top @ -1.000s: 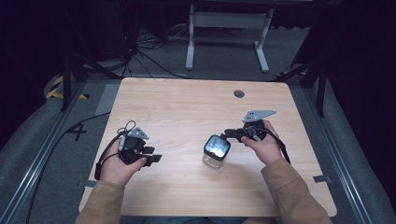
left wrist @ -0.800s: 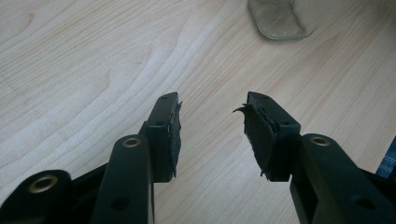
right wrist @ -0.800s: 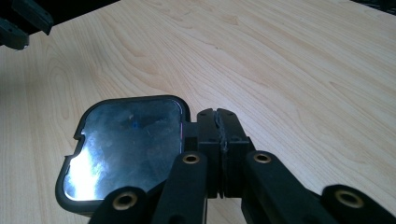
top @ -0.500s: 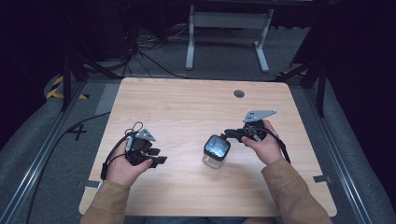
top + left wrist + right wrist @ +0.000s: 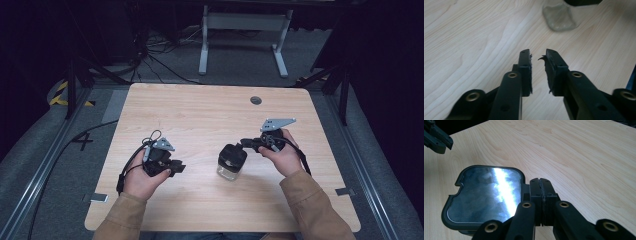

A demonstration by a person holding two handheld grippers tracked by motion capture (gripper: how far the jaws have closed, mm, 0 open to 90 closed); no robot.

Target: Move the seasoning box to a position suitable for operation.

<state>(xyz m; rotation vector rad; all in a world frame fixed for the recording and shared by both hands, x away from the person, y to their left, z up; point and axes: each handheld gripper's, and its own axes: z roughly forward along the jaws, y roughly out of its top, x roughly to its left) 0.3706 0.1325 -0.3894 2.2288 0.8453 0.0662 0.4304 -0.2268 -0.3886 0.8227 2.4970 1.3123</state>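
on the table, near its front edge: a glass jar with a black lid, standing upright between the two grippers
jar: clear body, dark lid with a shiny panel and a tab at one edge; in the left gripper view the glass base shows ahead, well apart from the jaws
right gripper: jaws closed together on the lid's tab, seen close in the right gripper view; the grip sits at the rim, probably so the lid can be levered up or the jar steadied
left gripper: jaws parted by a narrow gap, nothing between them; worn pads; low over bare wood, aimed toward the jar
left gripper, role: judged to be free to brace the glass while the right works the lid
lid: appears seated on the jar; not yet off
risk: a pull on the tab alone may tip the unbraced jar
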